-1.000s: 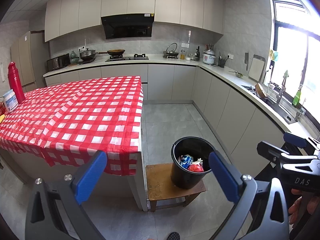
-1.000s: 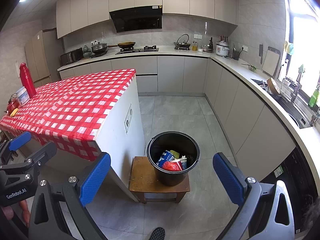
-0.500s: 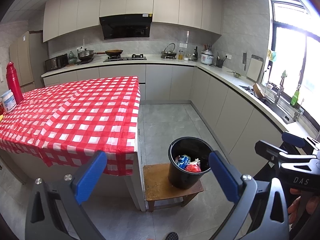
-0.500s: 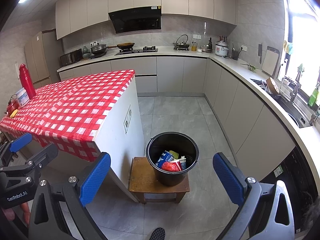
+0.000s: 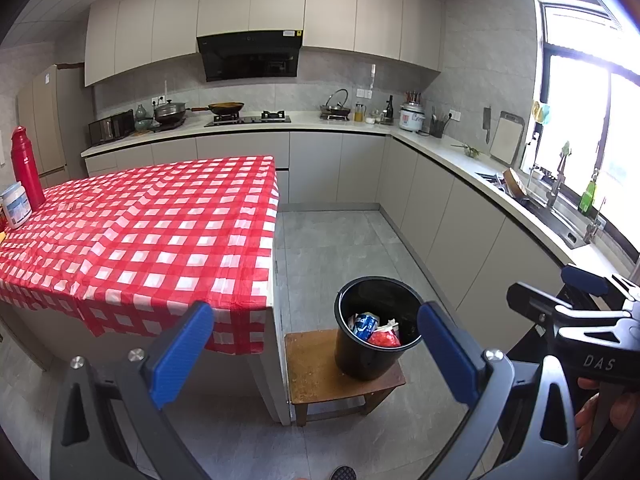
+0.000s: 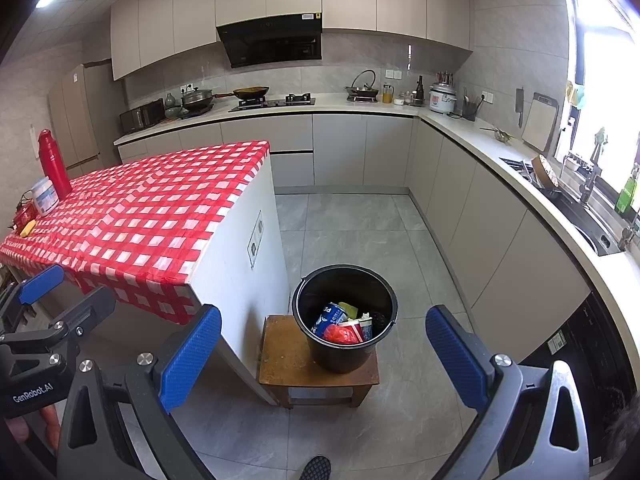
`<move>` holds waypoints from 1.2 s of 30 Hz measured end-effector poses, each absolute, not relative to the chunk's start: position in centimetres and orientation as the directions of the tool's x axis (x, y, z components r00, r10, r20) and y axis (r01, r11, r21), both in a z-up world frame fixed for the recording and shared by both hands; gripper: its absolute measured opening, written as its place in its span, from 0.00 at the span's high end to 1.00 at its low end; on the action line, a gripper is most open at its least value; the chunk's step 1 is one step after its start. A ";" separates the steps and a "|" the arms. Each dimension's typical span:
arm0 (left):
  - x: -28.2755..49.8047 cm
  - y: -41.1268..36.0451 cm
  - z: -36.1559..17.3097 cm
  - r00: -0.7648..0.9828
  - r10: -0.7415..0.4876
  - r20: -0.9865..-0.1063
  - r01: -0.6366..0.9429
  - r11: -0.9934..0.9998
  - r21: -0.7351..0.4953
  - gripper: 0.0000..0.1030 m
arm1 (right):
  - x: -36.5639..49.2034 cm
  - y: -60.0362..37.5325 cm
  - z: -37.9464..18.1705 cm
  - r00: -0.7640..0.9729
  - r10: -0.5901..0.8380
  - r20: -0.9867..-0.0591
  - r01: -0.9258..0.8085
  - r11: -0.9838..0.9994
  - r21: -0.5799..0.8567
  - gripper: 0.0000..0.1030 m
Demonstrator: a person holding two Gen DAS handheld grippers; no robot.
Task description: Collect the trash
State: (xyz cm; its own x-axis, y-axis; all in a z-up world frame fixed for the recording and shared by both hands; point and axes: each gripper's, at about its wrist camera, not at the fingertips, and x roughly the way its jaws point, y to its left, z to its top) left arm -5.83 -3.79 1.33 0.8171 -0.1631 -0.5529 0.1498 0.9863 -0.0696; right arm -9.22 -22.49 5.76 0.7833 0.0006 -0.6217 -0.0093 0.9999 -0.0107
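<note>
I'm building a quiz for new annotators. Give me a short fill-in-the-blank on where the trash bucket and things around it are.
1. The black bucket stands on a small wooden ____.
2. The island table is covered by a red and white ____ cloth.
3. Beside the blue can in the bucket lies a crumpled ____ wrapper.
4. Both the left claw and the right claw are ____ and hold nothing.

Missing words: stool; checked; red; open

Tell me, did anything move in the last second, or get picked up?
Only slightly: the left gripper drew back a little, so the black bucket sits a bit smaller and further left in its view. Nothing was grabbed or dropped. Both grippers, right one included, stay open and empty; the trash stays in the bucket on the wooden stool.
</note>
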 end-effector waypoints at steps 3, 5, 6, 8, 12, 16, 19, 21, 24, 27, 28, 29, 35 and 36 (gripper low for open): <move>-5.7 -3.8 1.3 0.816 -0.163 -0.554 0.150 0.986 -0.069 0.00 | -9.3 -22.5 5.8 0.784 0.001 -0.621 -0.010 1.000 -0.010 0.00; -5.7 -3.7 1.2 0.816 -0.163 -0.554 0.149 0.986 -0.070 0.00 | -9.3 -22.4 5.8 0.783 0.001 -0.621 -0.009 1.000 -0.010 0.00; -5.7 -3.8 1.3 0.816 -0.163 -0.554 0.150 0.986 -0.070 0.00 | -9.3 -22.5 5.8 0.783 0.001 -0.622 -0.010 1.000 -0.011 0.00; -5.7 -3.7 1.2 0.817 -0.163 -0.553 0.150 0.986 -0.070 0.00 | -9.3 -22.5 5.8 0.784 0.000 -0.621 -0.010 1.000 -0.012 0.00; -5.7 -3.8 1.2 0.816 -0.165 -0.554 0.152 0.986 -0.070 0.00 | -9.3 -22.5 5.9 0.784 -0.001 -0.621 -0.008 1.000 -0.012 0.00; -5.6 -3.7 1.3 0.816 -0.167 -0.553 0.155 0.986 -0.068 0.00 | -9.2 -22.5 5.9 0.784 -0.002 -0.620 -0.007 1.000 -0.012 0.00; -5.6 -3.7 1.4 0.817 -0.168 -0.552 0.157 0.985 -0.068 0.00 | -9.2 -22.5 5.9 0.785 -0.002 -0.620 -0.007 1.000 -0.012 0.00; -5.5 -3.8 1.4 0.817 -0.168 -0.552 0.157 0.985 -0.067 0.00 | -9.2 -22.5 5.9 0.784 0.000 -0.621 -0.008 1.000 -0.011 0.00; -5.6 -3.7 1.4 0.821 -0.163 -0.547 0.154 0.986 -0.063 0.00 | -9.1 -22.5 5.9 0.786 0.000 -0.619 -0.009 1.000 -0.012 0.00; -5.5 -3.5 1.4 0.819 -0.164 -0.550 0.153 0.986 -0.066 0.00 | -9.1 -22.5 5.9 0.788 0.000 -0.616 -0.009 1.000 -0.013 0.00; -5.5 -3.5 1.5 0.819 -0.163 -0.550 0.151 0.986 -0.067 0.00 | -9.0 -22.5 5.9 0.788 0.000 -0.616 -0.010 1.000 -0.013 0.00; -5.4 -3.2 1.4 0.818 -0.165 -0.551 0.152 0.986 -0.069 0.00 | -9.0 -22.5 5.9 0.788 0.000 -0.615 -0.011 1.000 -0.014 0.00; -5.3 -2.3 1.1 0.825 -0.170 -0.539 0.135 0.985 -0.103 0.00 | -9.0 -22.3 6.0 0.790 -0.002 -0.613 -0.012 1.000 -0.018 0.00; -5.2 -2.1 1.0 0.826 -0.170 -0.538 0.138 0.985 -0.100 0.00 | -8.9 -22.3 6.0 0.791 -0.004 -0.612 -0.011 1.000 -0.020 0.00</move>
